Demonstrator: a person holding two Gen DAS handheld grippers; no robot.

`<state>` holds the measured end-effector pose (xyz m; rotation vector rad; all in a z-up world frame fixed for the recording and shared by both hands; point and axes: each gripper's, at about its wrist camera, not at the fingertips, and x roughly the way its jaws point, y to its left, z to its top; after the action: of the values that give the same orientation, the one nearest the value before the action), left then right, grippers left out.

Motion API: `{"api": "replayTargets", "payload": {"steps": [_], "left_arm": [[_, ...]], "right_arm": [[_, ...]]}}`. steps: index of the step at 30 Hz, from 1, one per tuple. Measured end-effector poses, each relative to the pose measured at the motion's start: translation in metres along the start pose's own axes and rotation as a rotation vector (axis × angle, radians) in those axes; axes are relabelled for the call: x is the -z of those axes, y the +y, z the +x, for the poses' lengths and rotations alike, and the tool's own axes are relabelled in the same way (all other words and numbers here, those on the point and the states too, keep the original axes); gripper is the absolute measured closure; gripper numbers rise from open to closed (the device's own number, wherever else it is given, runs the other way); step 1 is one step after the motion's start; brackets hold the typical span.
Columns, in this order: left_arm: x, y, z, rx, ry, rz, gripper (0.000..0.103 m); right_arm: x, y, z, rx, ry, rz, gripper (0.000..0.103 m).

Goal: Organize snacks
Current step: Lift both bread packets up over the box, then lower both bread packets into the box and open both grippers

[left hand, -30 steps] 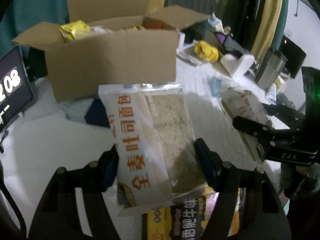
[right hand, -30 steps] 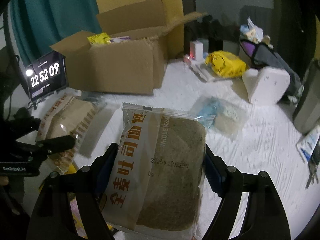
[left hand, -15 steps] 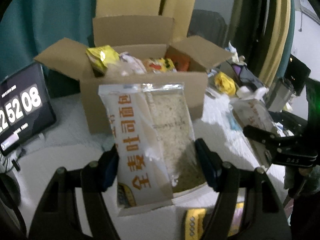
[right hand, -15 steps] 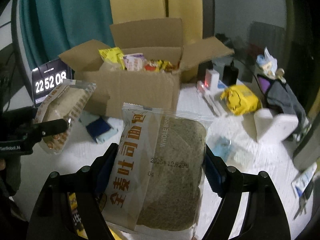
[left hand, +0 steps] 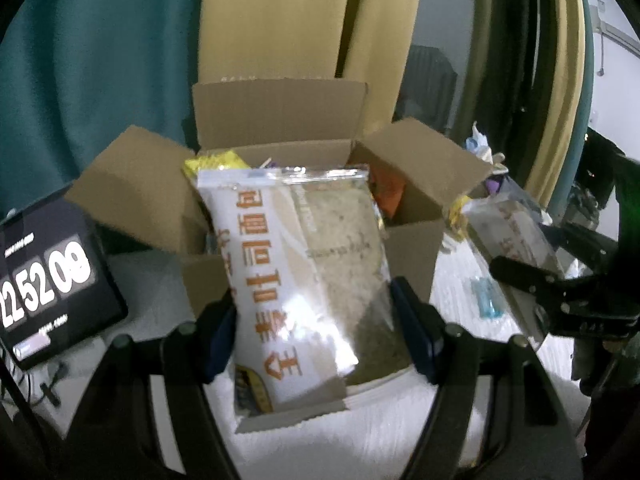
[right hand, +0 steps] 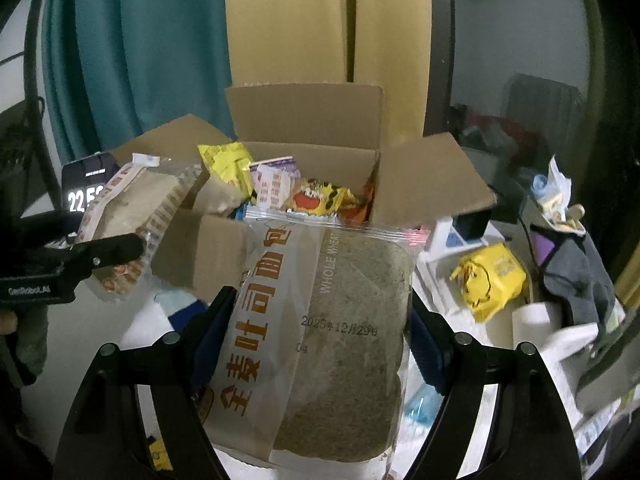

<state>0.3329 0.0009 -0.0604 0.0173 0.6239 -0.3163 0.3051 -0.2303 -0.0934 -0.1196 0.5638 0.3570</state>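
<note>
Curtains (right hand: 136, 60): big teal and yellow cloth hangs behind everything. I stay away from it.
Bench (left hand: 360, 440): white top. The box stands on it and lots of small stuff lies around.
Box (right hand: 304, 120): brown cardboard, all four flaps open. It is already quite full of snack bags, so I think room is tight.
Clock (left hand: 44, 280): dark screen with white numbers, just left of the box. I must not bump it.
Left bread bag (left hand: 304, 280): a see-through bag of brown bread with orange writing. It is up in the air, in front of the box.
Right bread bag (right hand: 320, 340): the same kind of bag, also up in the air, in front of the box.
Left tool (left hand: 316, 332): its two fingers are clamped on the sides of the left bread bag.
Right tool (right hand: 316, 344): its two fingers are clamped on the sides of the right bread bag.
Step now: I think I am carrying both bags to the box.
How to do it well: I go over the front wall, not into it. I put one bag in first, so my two tools do not bump. I tip each bag down into a gap, then let go only when it rests on the other snacks. I squeeze softly, because bread squashes.
Yellow bag (right hand: 492, 280): lies on the bench to the right, away from the box.
</note>
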Motion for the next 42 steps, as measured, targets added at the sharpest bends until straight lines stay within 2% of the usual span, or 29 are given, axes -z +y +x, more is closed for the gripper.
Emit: {"api": "replayTargets", "payload": {"steps": [9, 25, 27, 29, 31, 32, 36, 42], "left_arm": [[-0.034, -0.014, 0.031, 0.029, -0.024, 0.011, 0.031], [-0.073, -0.058, 0.118, 0.07, 0.023, 0.028, 0.03], [-0.076, -0.06, 0.13, 0.073, 0.036, 0.016, 0.028], [-0.079, -0.061, 0.137, 0.074, 0.045, -0.002, 0.02], [-0.083, -0.061, 0.138, 0.072, 0.034, -0.015, 0.01], [-0.085, -0.06, 0.137, 0.071, 0.027, -0.022, 0.009], [-0.089, -0.055, 0.12, 0.062, -0.008, -0.028, 0.008], [-0.087, -0.031, 0.08, 0.005, -0.072, -0.039, 0.008]], "right_arm": [[-0.023, -0.02, 0.01, 0.002, -0.045, 0.008, 0.021], [-0.027, -0.081, 0.011, 0.015, -0.095, 0.113, 0.021], [-0.028, -0.087, 0.011, 0.023, -0.098, 0.117, 0.021], [-0.029, -0.094, 0.01, 0.034, -0.105, 0.129, 0.021], [-0.031, -0.098, 0.007, 0.042, -0.112, 0.134, 0.021], [-0.032, -0.099, 0.005, 0.047, -0.116, 0.133, 0.021], [-0.038, -0.099, 0.001, 0.059, -0.13, 0.124, 0.021], [-0.055, -0.084, 0.006, 0.04, -0.142, 0.084, 0.021]]}}
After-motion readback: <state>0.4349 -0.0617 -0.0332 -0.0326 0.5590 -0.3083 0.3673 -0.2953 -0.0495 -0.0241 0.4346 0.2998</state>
